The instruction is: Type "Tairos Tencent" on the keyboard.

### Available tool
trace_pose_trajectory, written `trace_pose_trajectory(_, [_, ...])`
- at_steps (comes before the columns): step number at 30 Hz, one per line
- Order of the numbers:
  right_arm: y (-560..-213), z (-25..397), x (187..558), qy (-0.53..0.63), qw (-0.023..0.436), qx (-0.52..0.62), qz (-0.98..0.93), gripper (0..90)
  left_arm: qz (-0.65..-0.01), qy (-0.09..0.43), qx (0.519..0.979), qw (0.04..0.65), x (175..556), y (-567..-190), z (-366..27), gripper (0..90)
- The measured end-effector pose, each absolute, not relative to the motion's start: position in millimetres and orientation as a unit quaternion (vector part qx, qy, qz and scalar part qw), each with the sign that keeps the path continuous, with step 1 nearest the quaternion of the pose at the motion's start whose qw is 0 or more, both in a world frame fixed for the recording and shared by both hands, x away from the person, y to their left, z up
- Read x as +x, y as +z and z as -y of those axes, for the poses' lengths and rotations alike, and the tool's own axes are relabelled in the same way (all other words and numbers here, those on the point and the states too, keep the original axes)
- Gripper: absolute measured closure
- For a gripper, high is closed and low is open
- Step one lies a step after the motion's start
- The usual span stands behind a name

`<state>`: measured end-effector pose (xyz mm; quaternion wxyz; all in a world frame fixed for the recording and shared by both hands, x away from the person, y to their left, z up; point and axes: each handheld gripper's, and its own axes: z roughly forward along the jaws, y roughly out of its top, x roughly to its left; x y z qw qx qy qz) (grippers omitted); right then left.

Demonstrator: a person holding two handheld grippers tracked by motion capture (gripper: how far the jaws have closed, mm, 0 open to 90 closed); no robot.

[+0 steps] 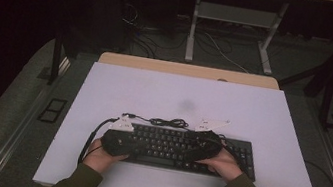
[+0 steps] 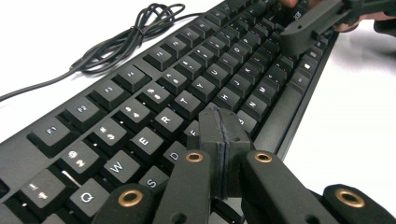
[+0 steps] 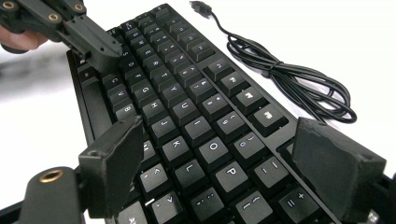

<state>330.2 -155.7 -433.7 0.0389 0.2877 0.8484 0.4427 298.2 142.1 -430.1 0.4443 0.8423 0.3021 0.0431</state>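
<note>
White table (image 1: 154, 91), dark room, second table frame and floor cables behind. One black keyboard (image 1: 176, 148) near my edge, one coiled cable (image 1: 167, 122) just beyond it. My left hand-held gripper (image 2: 225, 135) has its jaws pressed together, empty, over the F/G keys. My right hand-held gripper (image 3: 229, 168) gapes wide over the right-hand keys, holding nothing.

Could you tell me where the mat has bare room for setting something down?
The white mat is bare beyond the coiled cable, and beside each end of the keyboard. The near middle is crowded: both tools, left and right, hang over the keys.
</note>
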Motion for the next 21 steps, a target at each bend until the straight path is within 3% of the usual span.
trace_pose_trajectory(21, [-434.1,169.9,324.8,0.436,0.057,0.309,-0.843,16.6,-0.315,0.063,0.838,0.441,315.6,-429.4,-147.1,89.1])
